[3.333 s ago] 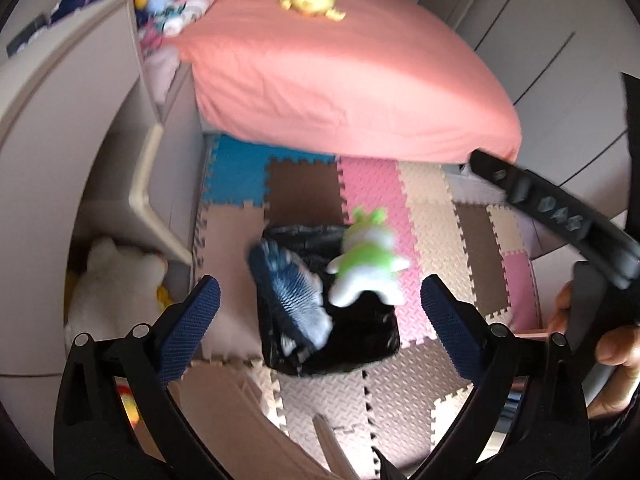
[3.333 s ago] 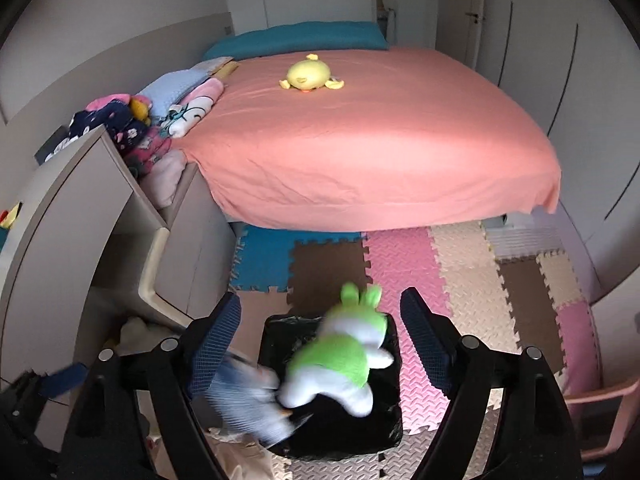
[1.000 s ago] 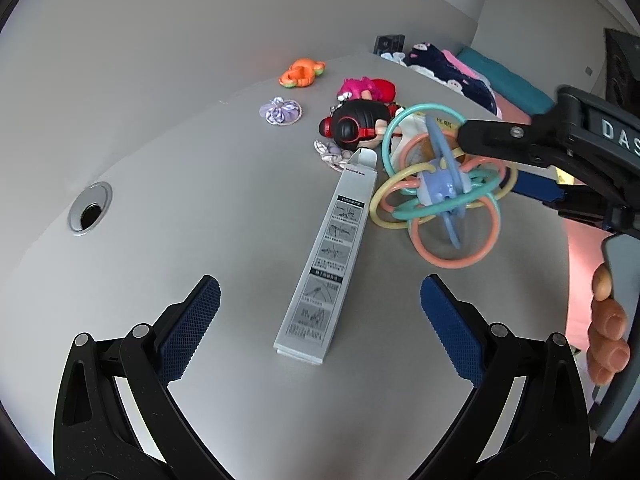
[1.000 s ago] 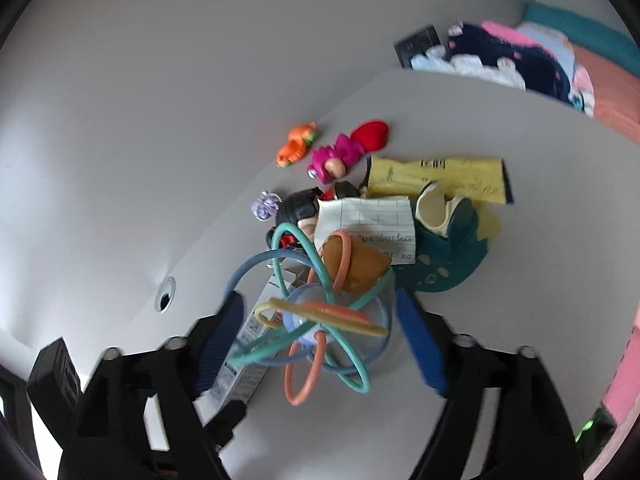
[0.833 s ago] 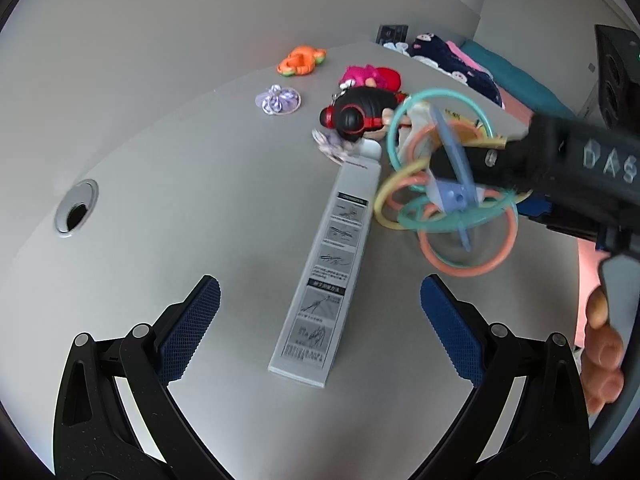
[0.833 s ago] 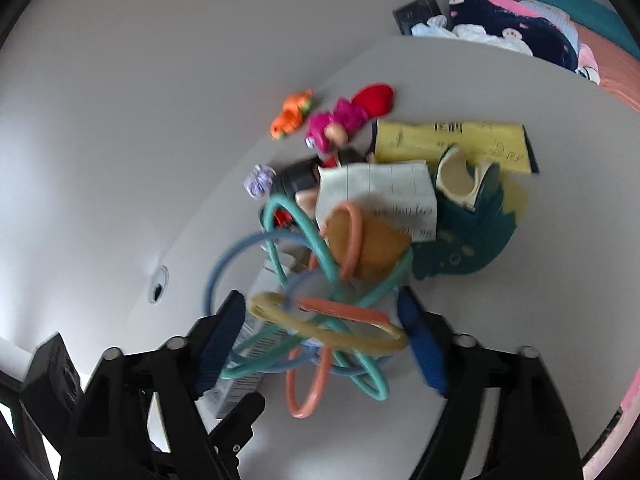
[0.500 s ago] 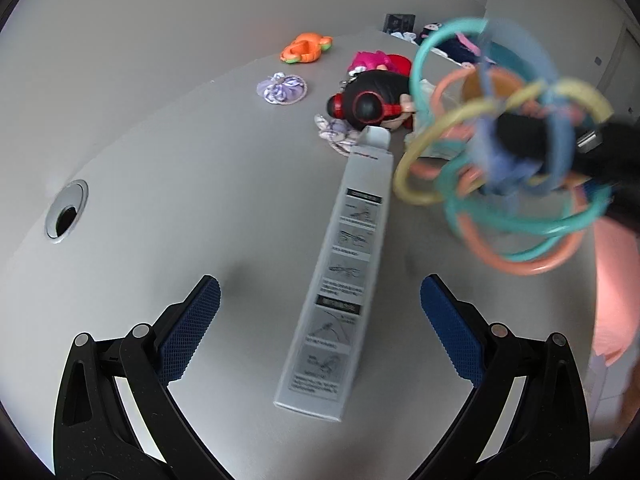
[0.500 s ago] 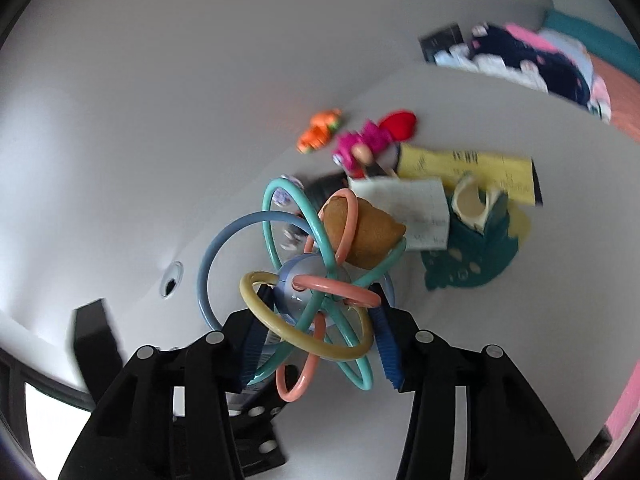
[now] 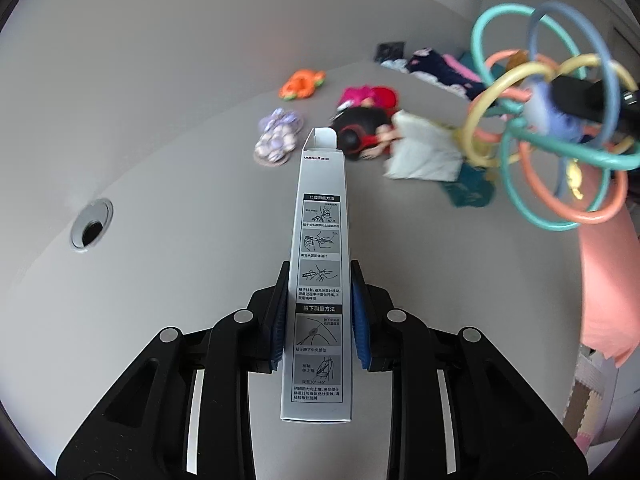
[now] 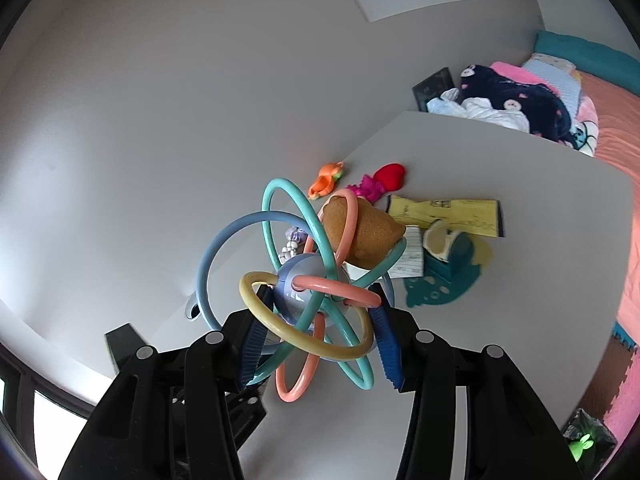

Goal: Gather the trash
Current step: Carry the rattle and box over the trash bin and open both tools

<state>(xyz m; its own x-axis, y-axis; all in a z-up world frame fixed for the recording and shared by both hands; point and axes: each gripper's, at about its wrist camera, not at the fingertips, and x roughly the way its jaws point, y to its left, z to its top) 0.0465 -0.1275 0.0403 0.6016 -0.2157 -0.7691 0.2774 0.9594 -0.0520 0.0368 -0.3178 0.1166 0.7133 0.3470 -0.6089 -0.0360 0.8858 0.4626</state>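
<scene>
My left gripper is shut on a long white-grey thermometer box, open at its far end, held just over the grey desk. My right gripper is shut on a toy of coloured rings around a pale blue ball, lifted above the desk; a brown lump sits among the rings. The ring toy also shows at the upper right of the left wrist view.
On the desk lie an orange toy, a purple flower piece, a black-and-red figure, a pink-red toy, white paper, a teal holder and a yellow sheet. A cable hole is left. Clothes and the pink bed lie right.
My left gripper has closed on the box, which lay loose between open fingers before. My right gripper has closed on the ring toy and lifted it up and to the right.
</scene>
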